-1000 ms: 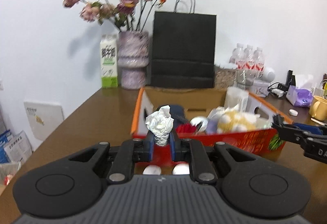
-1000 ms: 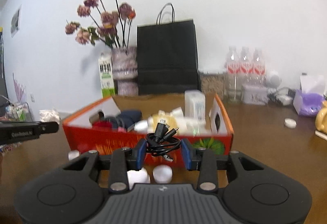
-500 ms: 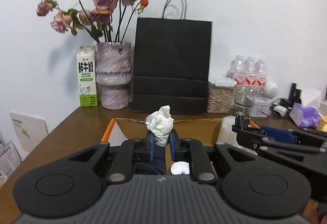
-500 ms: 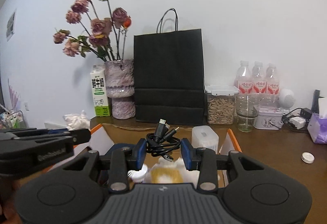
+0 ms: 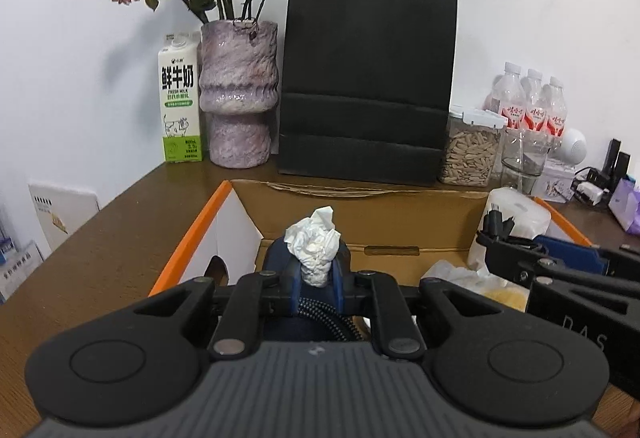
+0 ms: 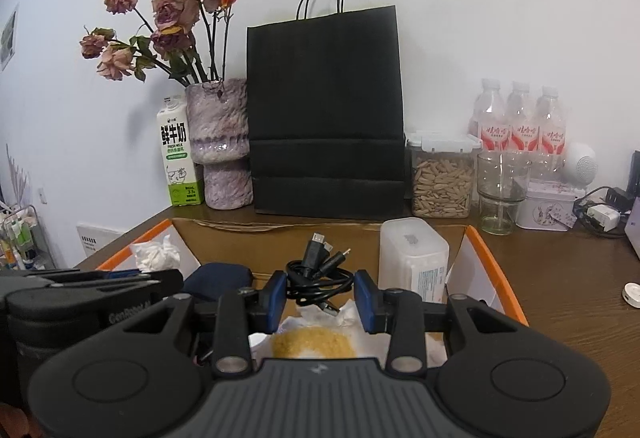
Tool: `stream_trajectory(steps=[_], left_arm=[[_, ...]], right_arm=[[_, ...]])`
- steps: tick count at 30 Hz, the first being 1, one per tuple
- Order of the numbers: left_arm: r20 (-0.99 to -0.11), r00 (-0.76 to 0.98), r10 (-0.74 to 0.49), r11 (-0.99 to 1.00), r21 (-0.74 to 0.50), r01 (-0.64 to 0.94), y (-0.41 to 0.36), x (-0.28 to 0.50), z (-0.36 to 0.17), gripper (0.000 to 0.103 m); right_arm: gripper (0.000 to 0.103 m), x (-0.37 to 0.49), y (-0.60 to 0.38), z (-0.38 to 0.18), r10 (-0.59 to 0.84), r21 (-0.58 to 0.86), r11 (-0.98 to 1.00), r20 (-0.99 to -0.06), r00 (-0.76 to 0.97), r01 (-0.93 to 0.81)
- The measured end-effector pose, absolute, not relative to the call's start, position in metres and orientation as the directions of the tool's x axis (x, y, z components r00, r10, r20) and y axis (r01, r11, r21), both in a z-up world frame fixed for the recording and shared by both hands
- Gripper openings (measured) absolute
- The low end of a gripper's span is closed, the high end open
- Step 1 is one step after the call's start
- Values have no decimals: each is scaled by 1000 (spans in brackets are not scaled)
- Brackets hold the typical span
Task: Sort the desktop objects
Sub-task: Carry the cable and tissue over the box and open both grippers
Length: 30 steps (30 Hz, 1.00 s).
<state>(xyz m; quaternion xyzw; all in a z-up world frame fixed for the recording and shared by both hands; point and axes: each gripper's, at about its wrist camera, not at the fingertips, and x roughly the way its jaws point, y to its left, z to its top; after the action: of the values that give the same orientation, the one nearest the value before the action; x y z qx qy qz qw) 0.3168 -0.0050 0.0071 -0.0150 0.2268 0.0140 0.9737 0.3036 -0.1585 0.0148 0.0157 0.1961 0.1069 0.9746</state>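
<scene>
My left gripper (image 5: 316, 278) is shut on a crumpled white tissue (image 5: 314, 244) and holds it over the left part of an orange cardboard box (image 5: 192, 234). My right gripper (image 6: 320, 296) is shut on a coiled black USB cable (image 6: 320, 272) and holds it over the same box (image 6: 494, 262), to the right of the left gripper. The tissue also shows in the right wrist view (image 6: 156, 256). Inside the box lie a dark blue item (image 6: 216, 280), a white plastic container (image 6: 414, 260) and a yellow and white soft thing (image 6: 312, 342).
Along the wall stand a milk carton (image 5: 180, 102), a purple vase with dried roses (image 5: 238, 94), a black paper bag (image 5: 366, 78), a jar of seeds (image 6: 442, 174), a glass (image 6: 500, 190), water bottles (image 6: 520, 118) and a tin (image 6: 550, 204). A white cap (image 6: 632, 294) lies on the table at the right.
Both grippers have moved forward from in front of the box to over its inside, each still holding its object. The back wall items look nearer.
</scene>
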Motion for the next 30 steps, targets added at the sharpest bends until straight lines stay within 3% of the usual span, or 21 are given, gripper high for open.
stream_trajectory(steps=[7, 8, 10, 11, 13, 14, 15, 16, 18, 30], left_arm=[[-442, 897, 26, 1000, 0, -29, -9, 315, 4, 17], [-439, 898, 32, 999, 6, -33, -9, 315, 4, 22], [-422, 906, 40, 999, 14, -38, -10, 312, 6, 52], [-405, 912, 58, 998, 25, -53, -11, 309, 8, 74], [-349, 929, 119, 993, 65, -102, -14, 300, 12, 81], [-324, 935, 142, 989, 78, -123, -14, 297, 14, 86], [-308, 938, 160, 987, 77, -142, -13, 294, 16, 100], [-294, 939, 177, 984, 67, -164, -11, 292, 18, 103], [-277, 947, 166, 986, 47, -159, -8, 288, 20, 103], [-255, 955, 150, 989, 53, -141, -10, 277, 23, 103]], right_arm=[[35, 303, -158, 13, 202, 66, 979, -390, 899, -191], [36, 302, -158, 13, 200, 65, 980, -389, 899, -189], [37, 300, -158, 14, 192, 56, 981, -377, 906, -184], [41, 298, -159, 15, 189, 48, 982, -370, 909, -184], [67, 292, -160, 19, 162, 33, 986, -349, 923, -161], [75, 289, -162, 21, 142, 26, 990, -336, 931, -141], [90, 286, -164, 23, 123, 24, 992, -323, 938, -122], [98, 284, -167, 26, 115, 29, 993, -312, 943, -111], [103, 279, -174, 31, 130, 57, 991, -303, 944, -118], [103, 273, -178, 35, 139, 84, 989, -310, 940, -119]])
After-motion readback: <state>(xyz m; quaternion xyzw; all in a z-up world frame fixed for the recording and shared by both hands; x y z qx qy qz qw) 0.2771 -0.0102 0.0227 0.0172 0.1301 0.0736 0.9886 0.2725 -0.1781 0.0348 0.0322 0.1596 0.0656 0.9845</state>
